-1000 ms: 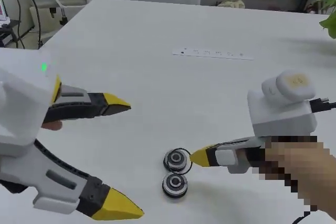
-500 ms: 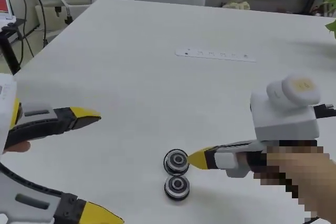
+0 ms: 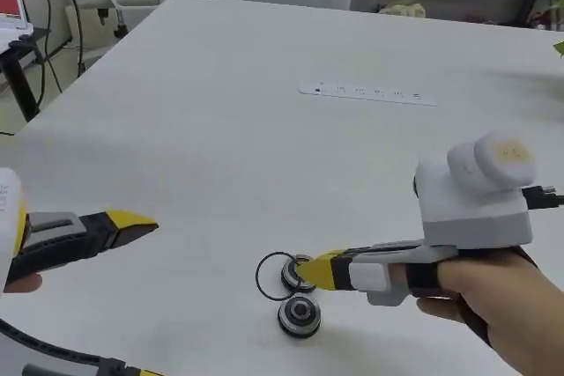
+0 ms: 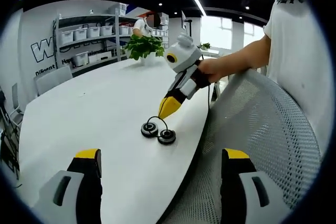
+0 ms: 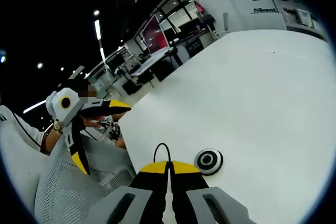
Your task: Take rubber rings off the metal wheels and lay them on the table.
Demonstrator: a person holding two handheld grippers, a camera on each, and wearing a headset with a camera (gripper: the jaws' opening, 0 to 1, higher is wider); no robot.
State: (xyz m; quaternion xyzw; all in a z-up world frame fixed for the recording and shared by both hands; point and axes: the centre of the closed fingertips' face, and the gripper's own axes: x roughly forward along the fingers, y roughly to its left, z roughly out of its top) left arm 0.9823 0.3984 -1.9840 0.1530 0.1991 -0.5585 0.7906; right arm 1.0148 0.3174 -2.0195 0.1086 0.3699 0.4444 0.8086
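Your right gripper [image 3: 310, 271] pinches one ring [image 3: 257, 276], not laid down yet. Your left gripper [image 4: 161, 158] is spread wide. The wheel [image 3: 300, 314] beside the right tip looks undone.

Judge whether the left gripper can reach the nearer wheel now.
Probably yes: the left gripper is open, bare table lies before the nearer wheel, and the right gripper pinches the rubber ring at the other wheel.

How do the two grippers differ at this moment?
The left gripper is open; the right gripper is shut on a rubber ring. The left gripper holds nothing and is off to the side; the right gripper has its tip at the far wheel. Both have yellow tips.
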